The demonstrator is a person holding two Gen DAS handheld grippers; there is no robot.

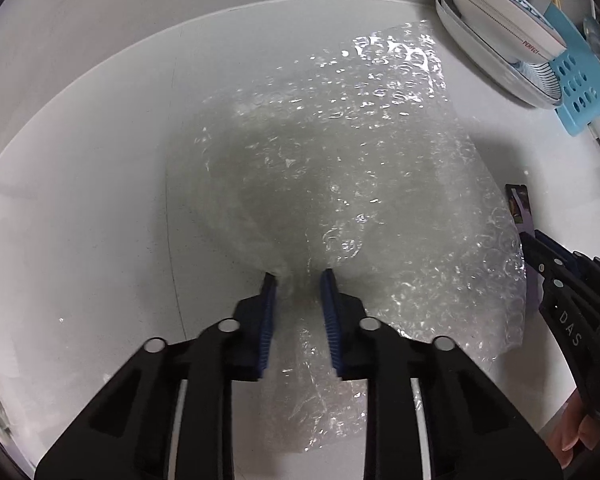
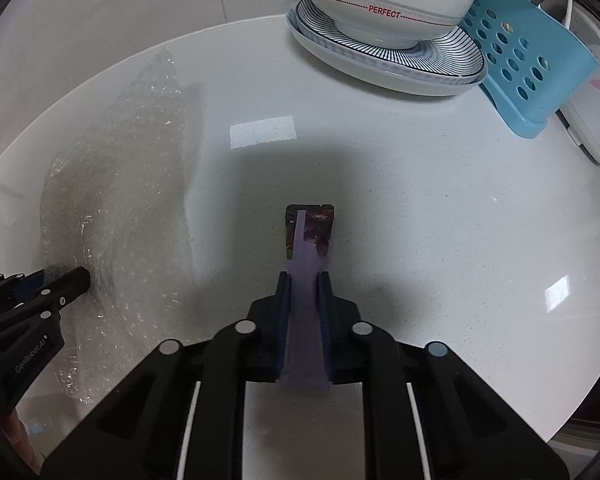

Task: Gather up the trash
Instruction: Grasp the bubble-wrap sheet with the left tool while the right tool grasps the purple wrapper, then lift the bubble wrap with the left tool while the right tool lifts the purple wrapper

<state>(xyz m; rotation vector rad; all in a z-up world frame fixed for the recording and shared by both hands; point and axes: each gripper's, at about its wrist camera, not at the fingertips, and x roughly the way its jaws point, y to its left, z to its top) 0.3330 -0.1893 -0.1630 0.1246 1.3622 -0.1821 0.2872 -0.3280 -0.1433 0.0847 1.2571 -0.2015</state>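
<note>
Left gripper [image 1: 298,280]: your fingers [image 1: 269,316] are drawn in around a gathered fold of the bubble wrap [image 1: 340,184], blue pads pressing it from both sides.
Bubble wrap: the clear sheet fans out ahead of your left gripper, over the white table [image 1: 100,200]; from the right wrist view it stands at the far left, beside that gripper [image 2: 85,276].
Right gripper [image 2: 304,276]: your fingers [image 2: 283,312] are closed tight on a flat purple wrapper [image 2: 305,320].
Wrapper: it sticks out forward between the pads, its dark printed end [image 2: 312,226] above the table [image 2: 420,184]; whether it touches, you cannot tell.
Far right: a bowl [image 2: 384,0] marked PERFECT sits on a striped plate [image 2: 440,52], with a blue perforated rack [image 2: 516,56] just beside them.
</note>
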